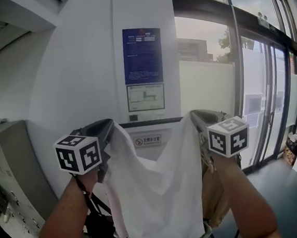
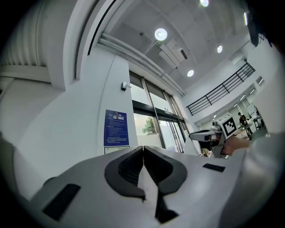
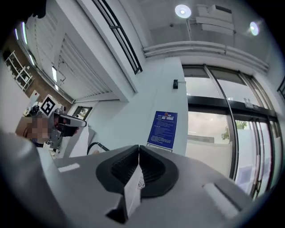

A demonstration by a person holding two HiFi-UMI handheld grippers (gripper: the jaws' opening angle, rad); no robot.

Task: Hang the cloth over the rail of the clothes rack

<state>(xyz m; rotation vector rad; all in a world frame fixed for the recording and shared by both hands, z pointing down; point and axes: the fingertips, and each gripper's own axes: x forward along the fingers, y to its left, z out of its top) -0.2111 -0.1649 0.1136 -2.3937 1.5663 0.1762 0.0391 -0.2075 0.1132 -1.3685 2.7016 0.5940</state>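
At our low left stands a grey cabinet [image 1: 4, 149]. A brown thing [image 1: 215, 193] sits just behind the cloth [image 1: 154, 195], then comes a white wall [image 1: 73, 82] with a blue notice [image 1: 142, 56], and glass doors [image 1: 255, 100] farther right. We hold the cloth spread before the wall. The left gripper [image 2: 143, 151] and right gripper [image 3: 139, 153] each pinch a top corner, jaws clamped on it.

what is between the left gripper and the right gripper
The white cloth spans the gap in the head view, sagging in the middle; the left gripper and right gripper each pinch a top corner.
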